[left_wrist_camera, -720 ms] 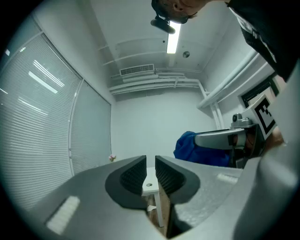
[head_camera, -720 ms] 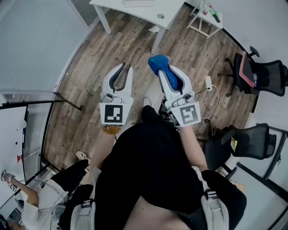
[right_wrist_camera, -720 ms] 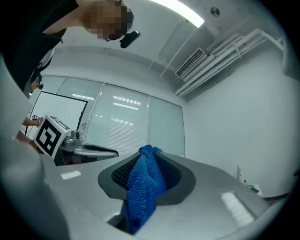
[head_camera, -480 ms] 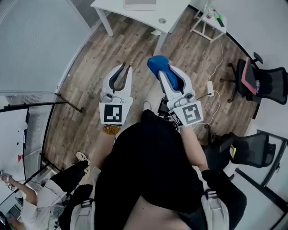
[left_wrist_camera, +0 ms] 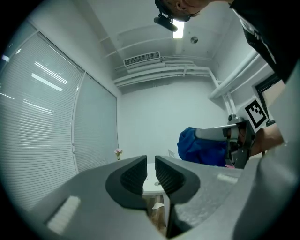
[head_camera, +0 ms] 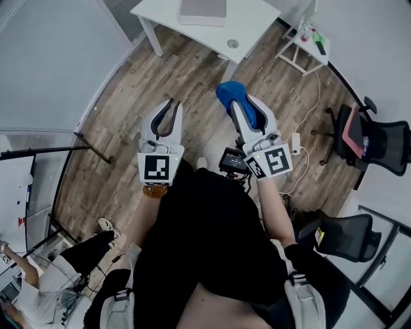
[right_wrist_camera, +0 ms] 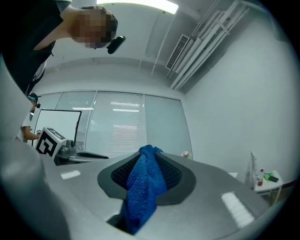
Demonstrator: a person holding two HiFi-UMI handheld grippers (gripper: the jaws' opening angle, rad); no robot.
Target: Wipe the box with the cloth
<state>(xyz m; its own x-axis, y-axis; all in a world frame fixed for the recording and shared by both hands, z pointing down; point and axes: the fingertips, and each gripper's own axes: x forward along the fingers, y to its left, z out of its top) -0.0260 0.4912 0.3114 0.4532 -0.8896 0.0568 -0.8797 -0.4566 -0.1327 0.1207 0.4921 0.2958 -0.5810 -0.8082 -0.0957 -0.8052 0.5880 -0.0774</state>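
Note:
A flat grey box lies on a white table at the top of the head view, well ahead of both grippers. My right gripper is shut on a blue cloth, which bunches out past its tips. In the right gripper view the cloth hangs pinched between the black pads. To the left, my left gripper is held level over the wood floor. Its jaws are shut with nothing between them. The left gripper view also shows the cloth to its right.
A small white stand with bottles is right of the table. Two office chairs stand at the right, and a power strip with cable lies on the floor. A person sits at lower left. A blind-covered glass wall runs along the left.
The white table and the grey box have come further into the head view at the top. Both grippers keep their pose, and the cloth stays pinched in the right one.

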